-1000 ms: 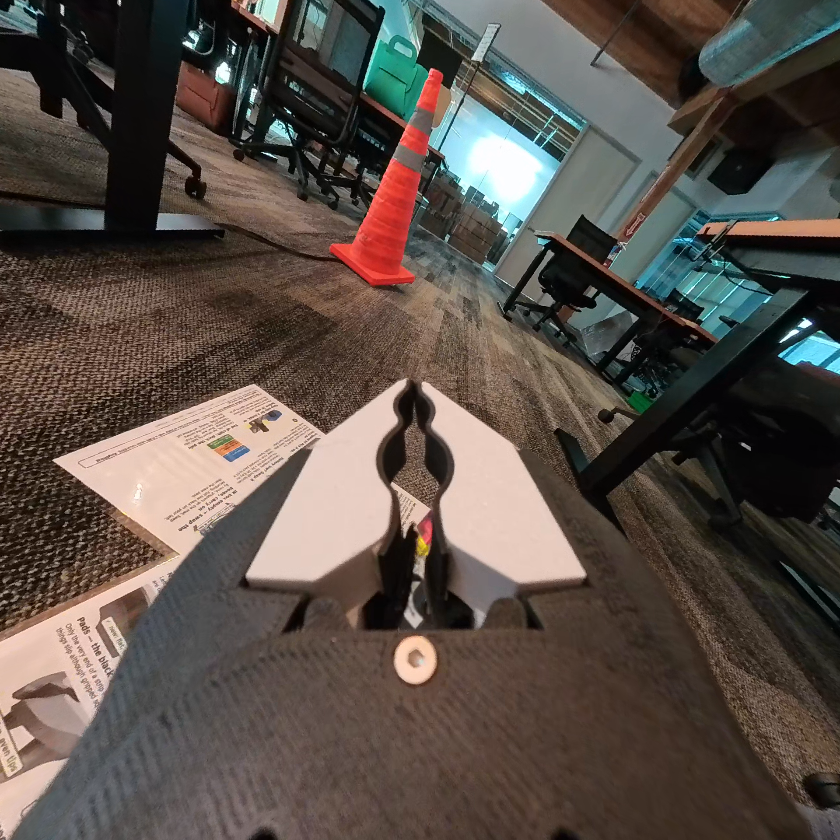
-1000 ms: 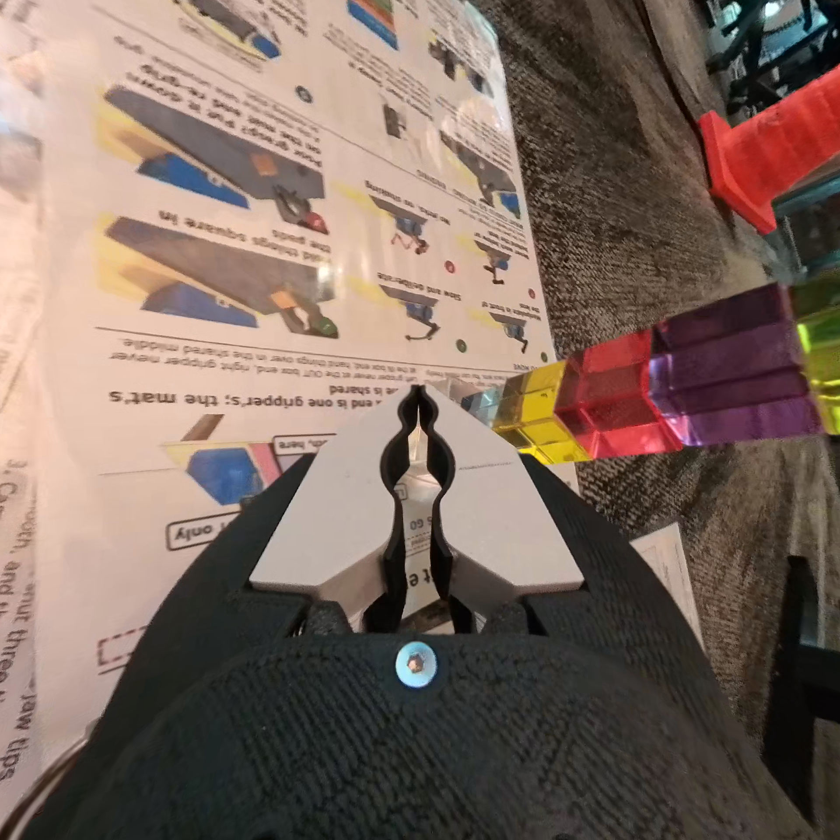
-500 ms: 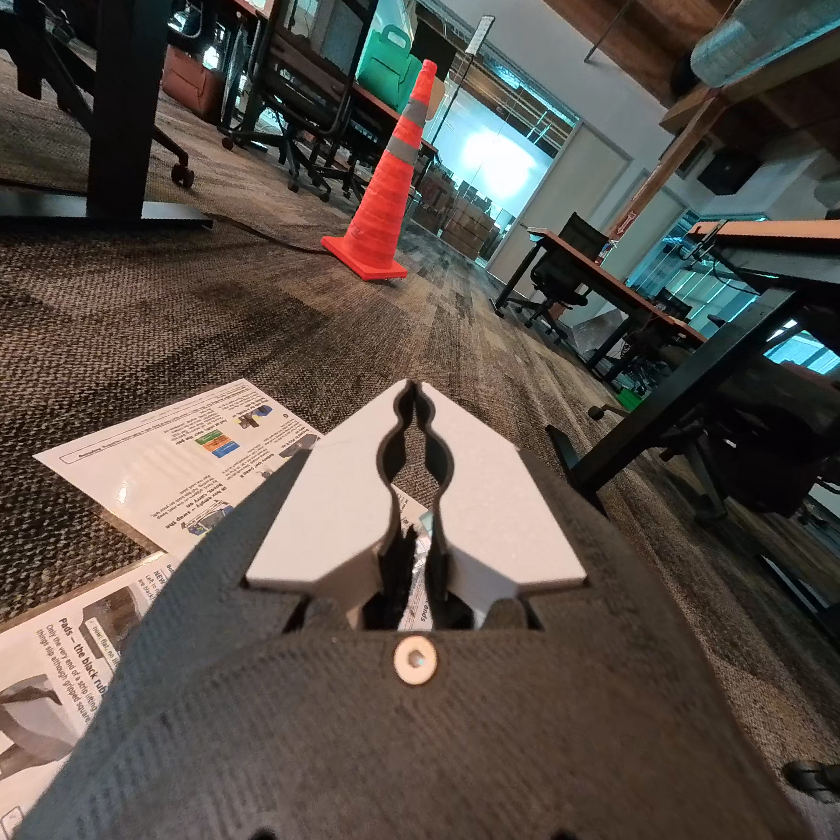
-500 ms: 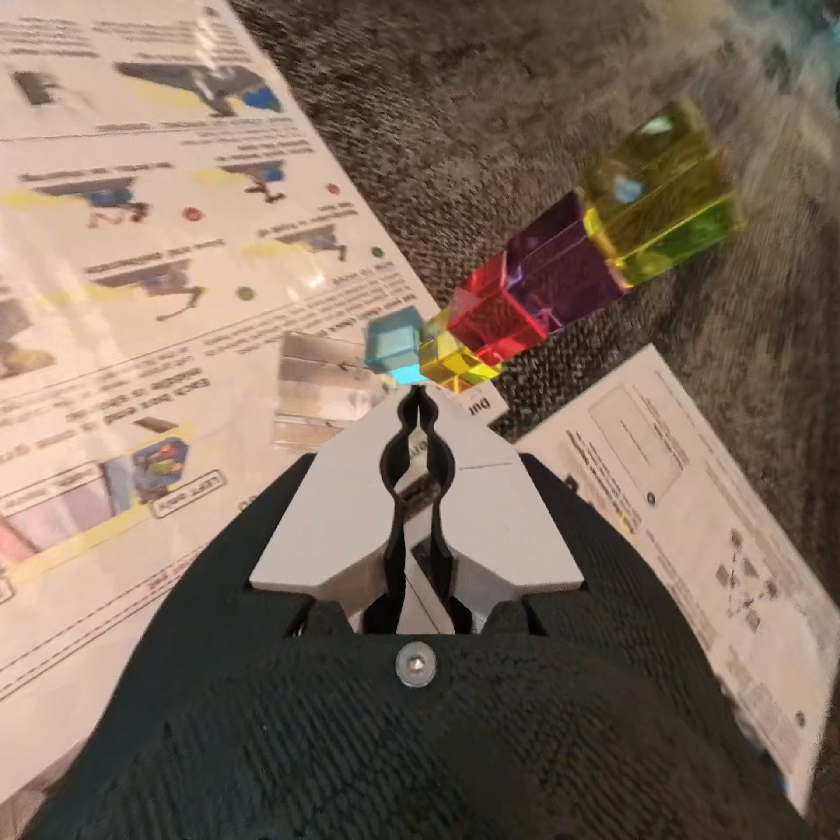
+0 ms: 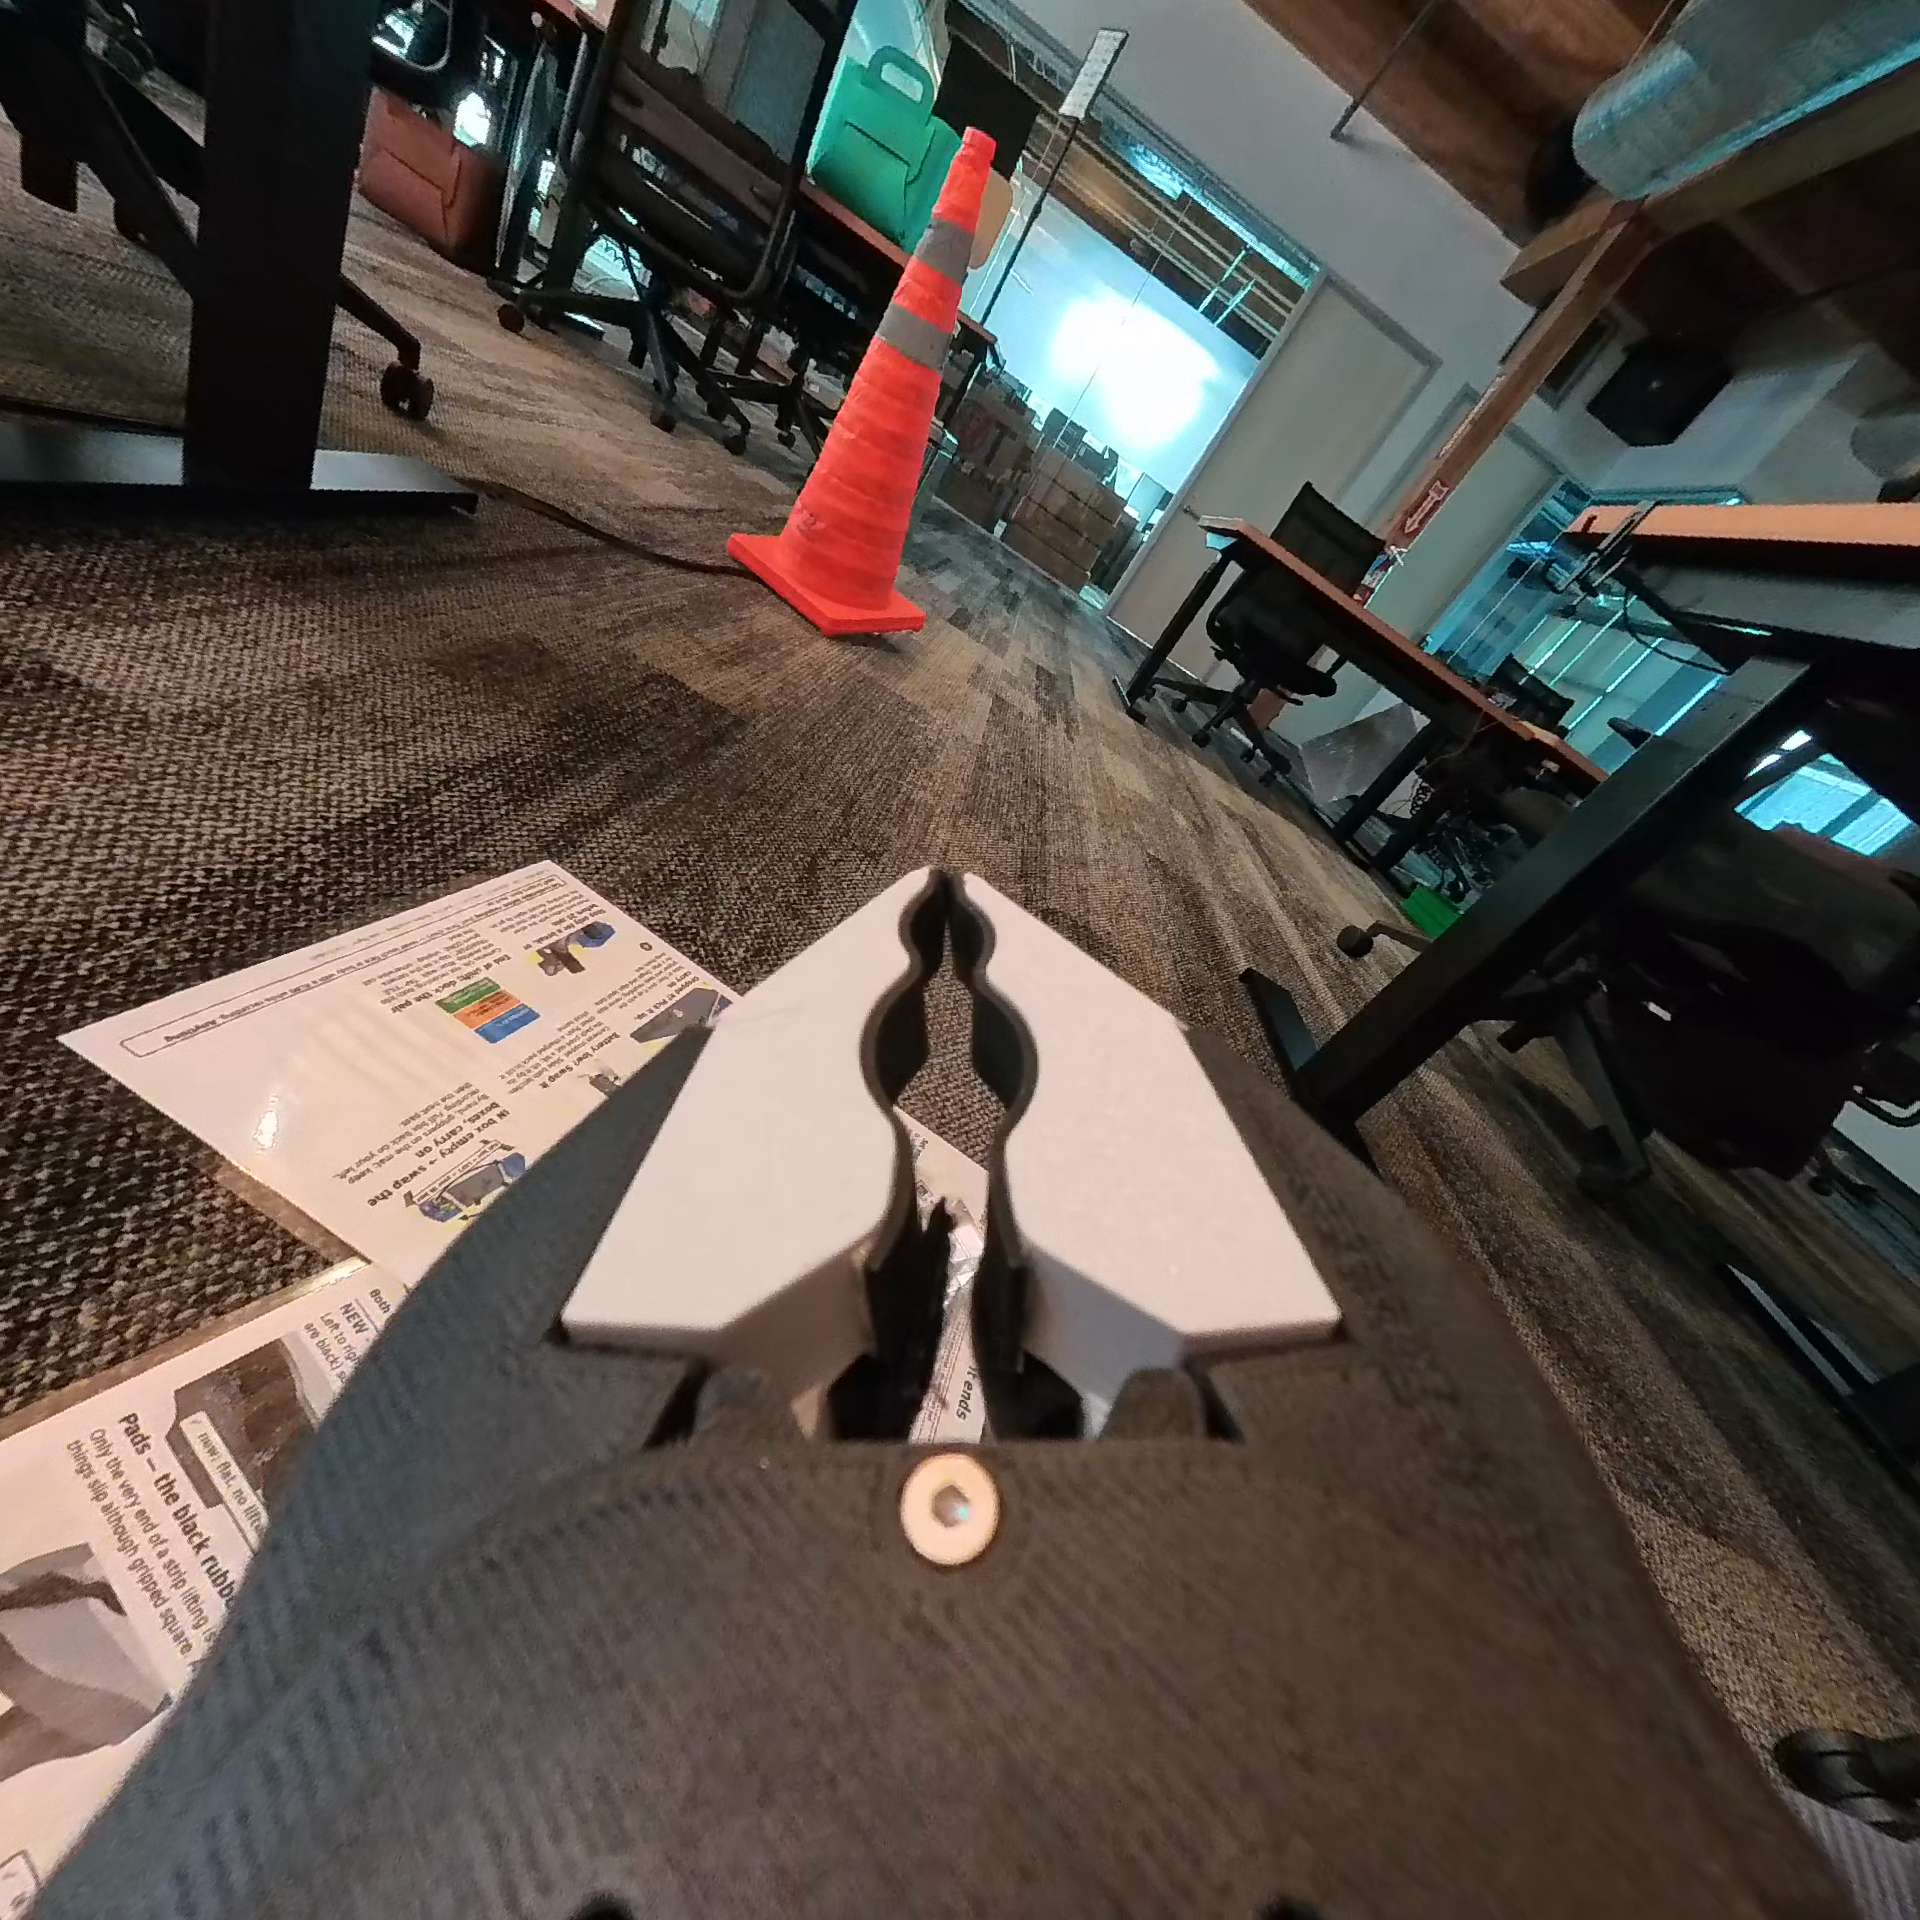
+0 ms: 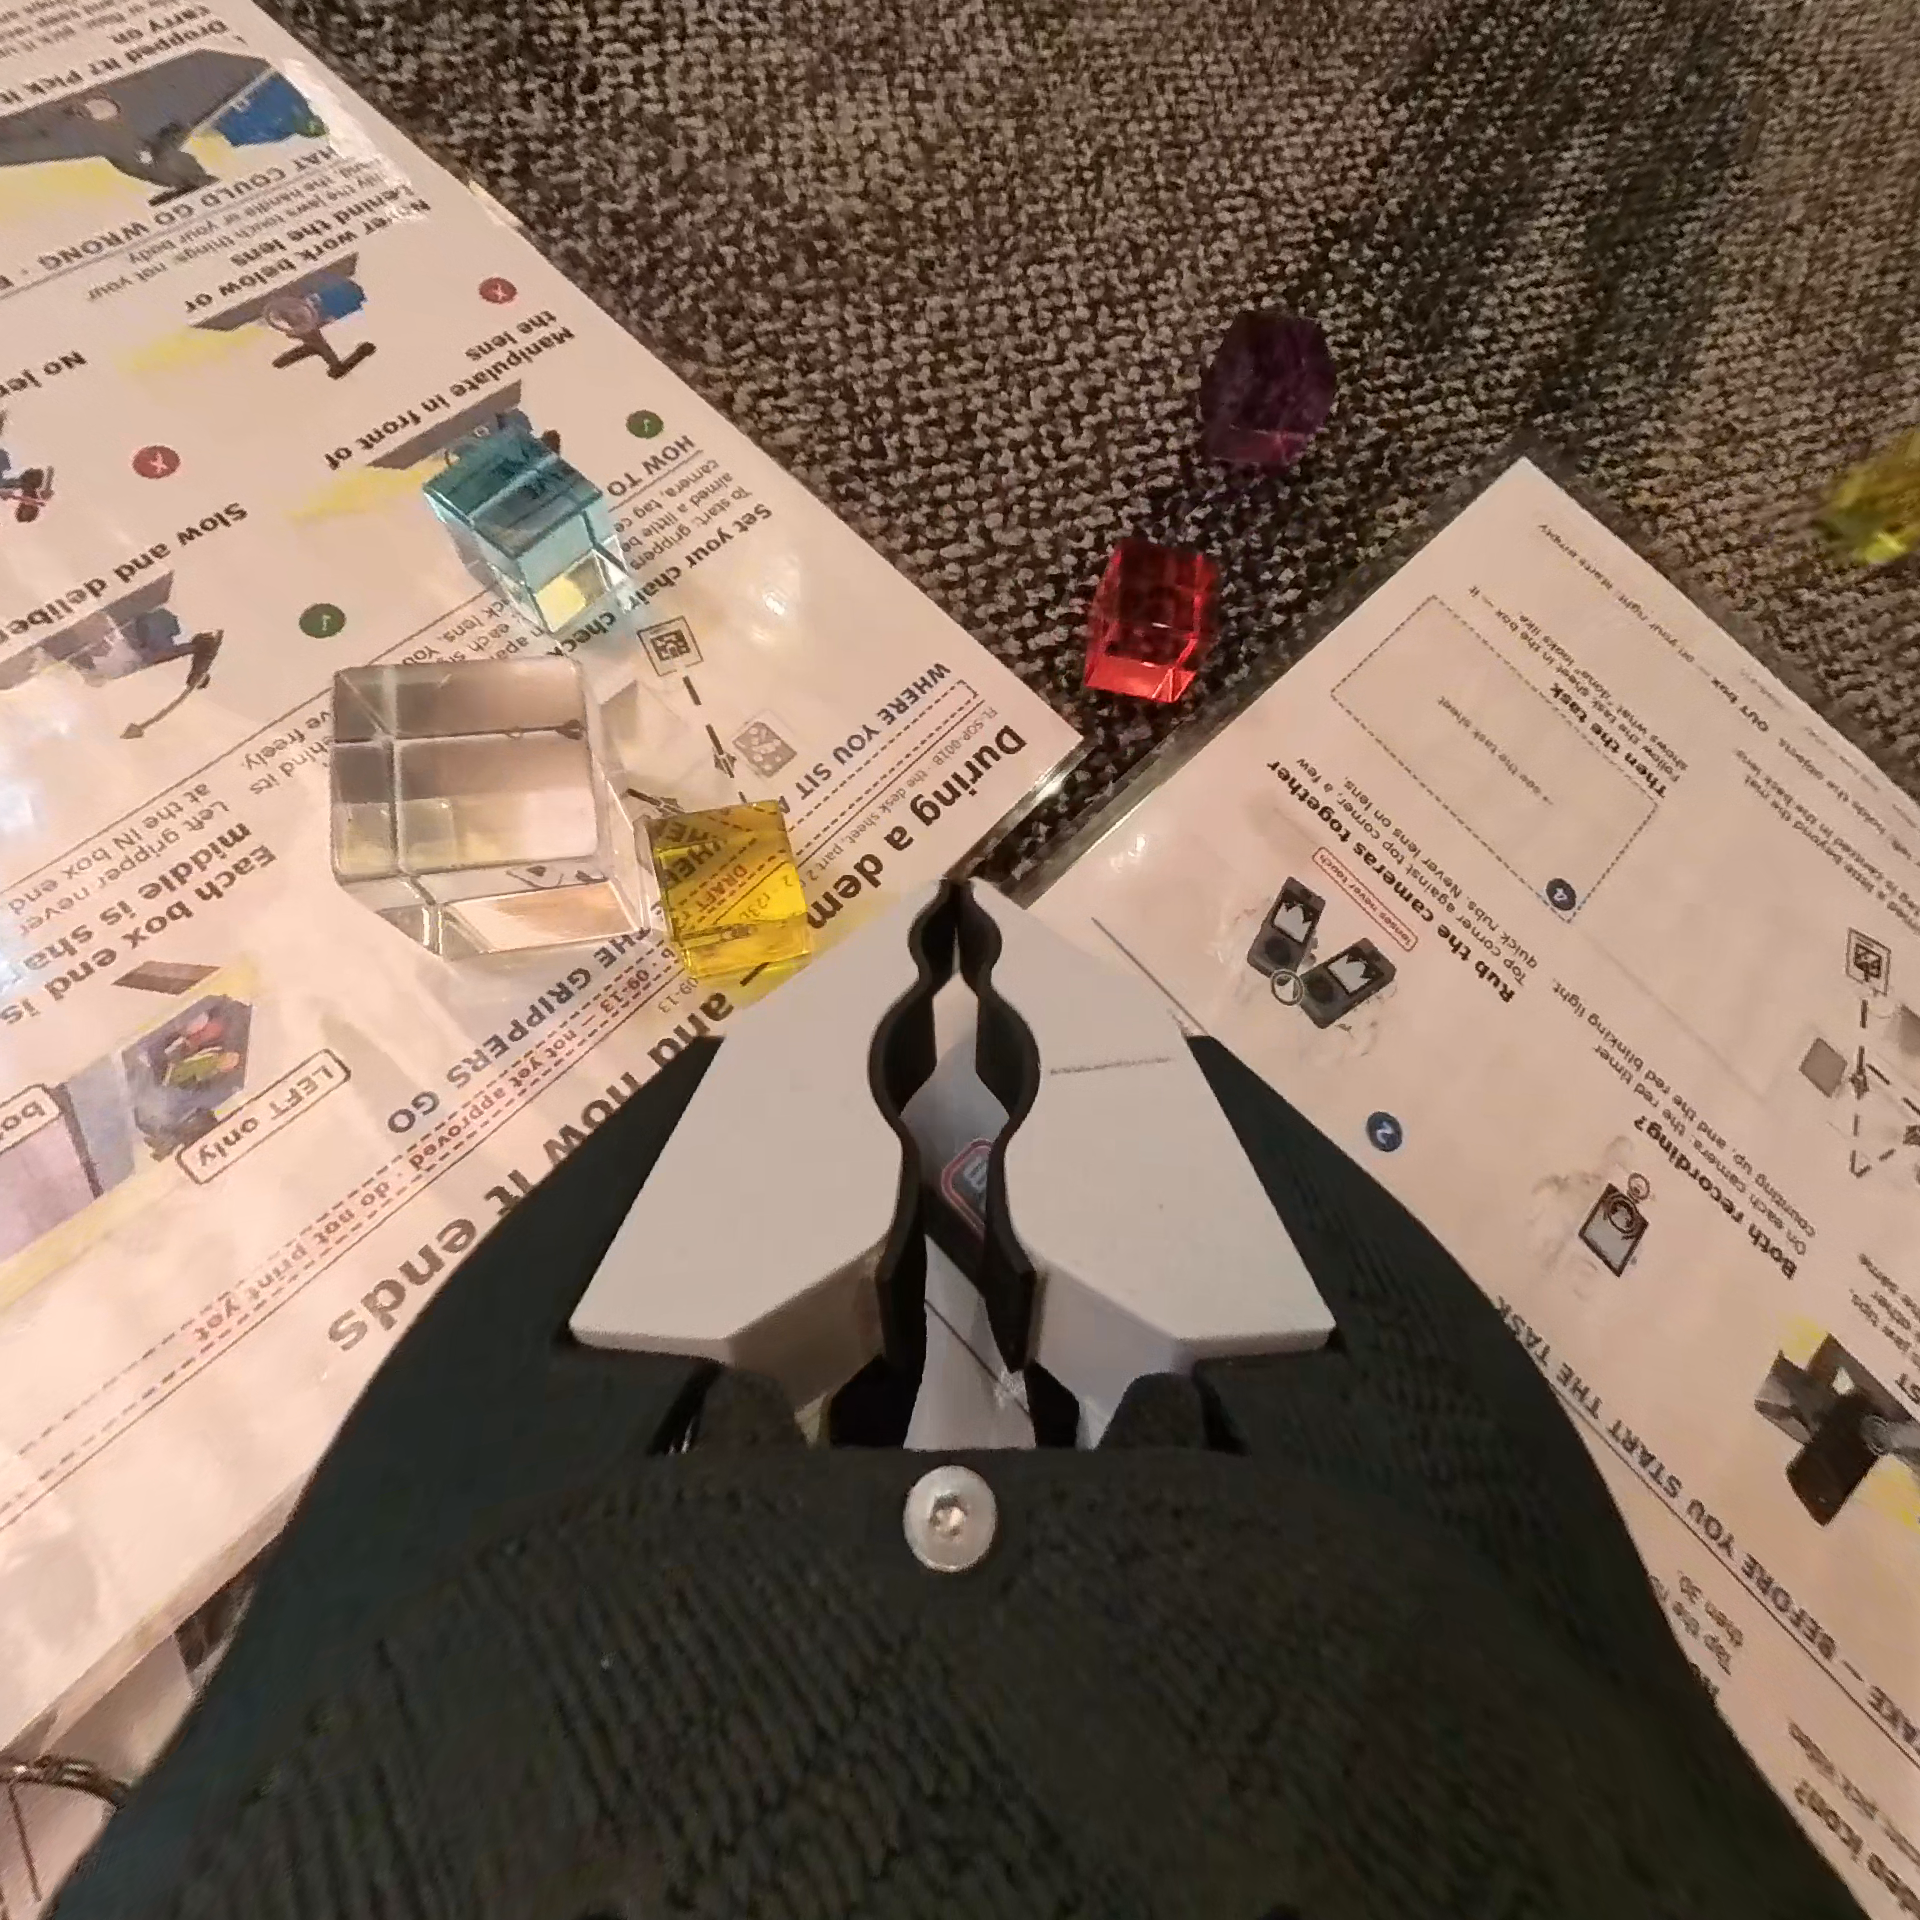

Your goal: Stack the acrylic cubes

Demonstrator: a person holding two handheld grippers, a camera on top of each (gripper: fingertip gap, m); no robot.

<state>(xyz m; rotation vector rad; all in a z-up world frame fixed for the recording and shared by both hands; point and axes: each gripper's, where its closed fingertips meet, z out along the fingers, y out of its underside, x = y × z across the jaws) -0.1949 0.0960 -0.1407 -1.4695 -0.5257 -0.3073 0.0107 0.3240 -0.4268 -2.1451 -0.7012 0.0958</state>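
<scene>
Grey-brown carpet (image 6: 935, 208) carries two printed sheets: one at left (image 6: 260, 1039), one at right (image 6: 1558, 935), each cut off by the frame edge and partly covered by the gripper body.

Hard to make out: a yellow-green block (image 6: 1886, 514) at the right edge, blurred and cropped; a purple block (image 6: 1262, 390), dark against the carpet.

Blocks, right wrist view:
- clear block (image 6: 478, 800), largest, on the left sheet;
- yellow block (image 6: 727, 899), touching or just beside the clear one;
- pale blue block (image 6: 530, 540), beyond those two on the same sheet;
- red block (image 6: 1148, 613), on carpet between the sheets.

Right tongs (image 6: 956, 894): tips together, bare, over the gap between the sheets; yellow block nearest, just beside and apart.

Left tongs (image 5: 948, 883): tips together, bare, low over the carpet (image 5: 727, 748), sheets (image 5: 343, 1060) beneath and to the left. Orange cone (image 5: 883, 436) well beyond; desk legs and chairs farther off.
</scene>
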